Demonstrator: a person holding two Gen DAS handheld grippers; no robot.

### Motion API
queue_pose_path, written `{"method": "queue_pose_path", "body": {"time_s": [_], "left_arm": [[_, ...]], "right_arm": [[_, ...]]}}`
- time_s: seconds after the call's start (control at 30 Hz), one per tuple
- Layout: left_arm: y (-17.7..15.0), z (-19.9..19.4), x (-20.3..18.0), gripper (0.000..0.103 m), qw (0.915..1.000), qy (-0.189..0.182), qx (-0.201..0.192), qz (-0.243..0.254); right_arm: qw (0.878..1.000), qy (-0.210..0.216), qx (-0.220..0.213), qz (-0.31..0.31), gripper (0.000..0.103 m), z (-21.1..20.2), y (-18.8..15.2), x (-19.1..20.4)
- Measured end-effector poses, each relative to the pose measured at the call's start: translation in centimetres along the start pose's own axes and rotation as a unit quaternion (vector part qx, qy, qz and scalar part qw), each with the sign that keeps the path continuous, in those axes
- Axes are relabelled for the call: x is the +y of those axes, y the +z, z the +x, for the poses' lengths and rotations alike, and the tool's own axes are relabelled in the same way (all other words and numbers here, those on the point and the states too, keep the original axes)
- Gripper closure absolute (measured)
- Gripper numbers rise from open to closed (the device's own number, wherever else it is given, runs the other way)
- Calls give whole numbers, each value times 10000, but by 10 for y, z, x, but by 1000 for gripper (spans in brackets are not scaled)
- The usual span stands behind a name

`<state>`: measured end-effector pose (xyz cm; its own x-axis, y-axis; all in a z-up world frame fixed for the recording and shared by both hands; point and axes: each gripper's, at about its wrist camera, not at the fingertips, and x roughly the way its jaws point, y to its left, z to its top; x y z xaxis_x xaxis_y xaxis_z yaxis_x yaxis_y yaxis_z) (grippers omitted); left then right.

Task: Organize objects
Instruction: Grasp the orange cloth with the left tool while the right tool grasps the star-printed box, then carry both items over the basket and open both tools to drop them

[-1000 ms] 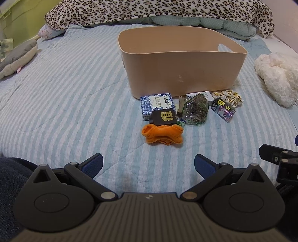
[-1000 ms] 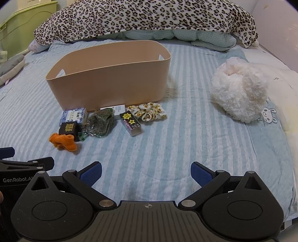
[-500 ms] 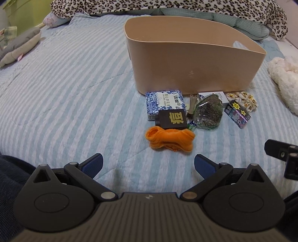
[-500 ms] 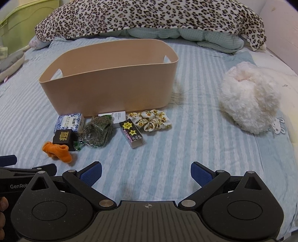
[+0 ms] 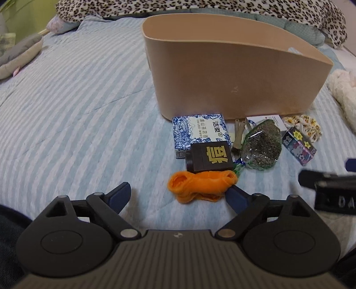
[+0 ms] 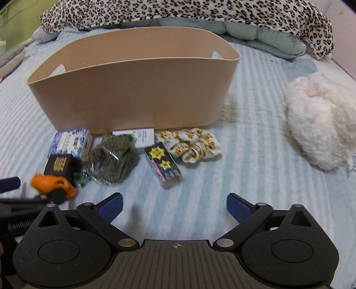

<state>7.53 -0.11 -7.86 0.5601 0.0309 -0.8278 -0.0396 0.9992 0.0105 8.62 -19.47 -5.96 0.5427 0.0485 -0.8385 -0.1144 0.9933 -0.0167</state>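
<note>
A tan bin (image 5: pixel 233 80) (image 6: pixel 133 89) stands on the striped bed. In front of it lie an orange cloth (image 5: pixel 200 183) (image 6: pixel 52 183), a dark box with a gold character (image 5: pixel 211 156) (image 6: pixel 60 166), a blue-white box (image 5: pixel 200 131) (image 6: pixel 71 142), a bag of dried leaves (image 5: pixel 262 145) (image 6: pixel 111 162), a star-printed box (image 5: pixel 299 145) (image 6: pixel 163 165) and a flowered cloth (image 5: pixel 304 126) (image 6: pixel 193 144). My left gripper (image 5: pixel 180 195) is open, its fingers either side of the near end of the orange cloth. My right gripper (image 6: pixel 174 207) is open and empty, short of the star-printed box.
A white fluffy toy (image 6: pixel 320 124) lies at the right. A leopard-print blanket (image 6: pixel 178 11) runs across the head of the bed. A grey soft toy (image 5: pixel 17 57) lies at the far left. A white box (image 6: pixel 144 135) sits behind the leaf bag.
Both grippers have moved forward towards the objects. The left gripper has come up to the orange cloth. Both stay open.
</note>
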Motion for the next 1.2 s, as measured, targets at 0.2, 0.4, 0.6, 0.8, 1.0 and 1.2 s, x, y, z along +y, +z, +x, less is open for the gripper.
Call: {"method": "queue_pose_path", "body": {"time_s": [0.2, 0.4, 0.6, 0.8, 1.0, 1.2], "left_arm": [[1, 16, 7, 11, 9996, -185, 152, -170], [-1, 18, 3, 13, 9997, -245, 84, 18], [-2, 12, 1, 33, 9991, -383, -52, 182], [-3, 5, -8, 71, 9972, -601, -69, 429], [-4, -7, -5, 91, 9973, -605, -8, 418], [-2, -32, 11, 93, 9974, -666, -81, 245]], "right_arm": [[10000, -29, -34, -51, 16, 19, 2, 10], [9998, -2, -106, -137, 30, 31, 4, 17], [9995, 45, -286, -84, 64, 27, 2, 15], [9995, 154, -252, -112, 81, 19, -3, 14], [9989, 219, -404, -113, 81, -6, -11, 15], [9975, 435, -550, 88, 81, -31, -14, 12]]}}
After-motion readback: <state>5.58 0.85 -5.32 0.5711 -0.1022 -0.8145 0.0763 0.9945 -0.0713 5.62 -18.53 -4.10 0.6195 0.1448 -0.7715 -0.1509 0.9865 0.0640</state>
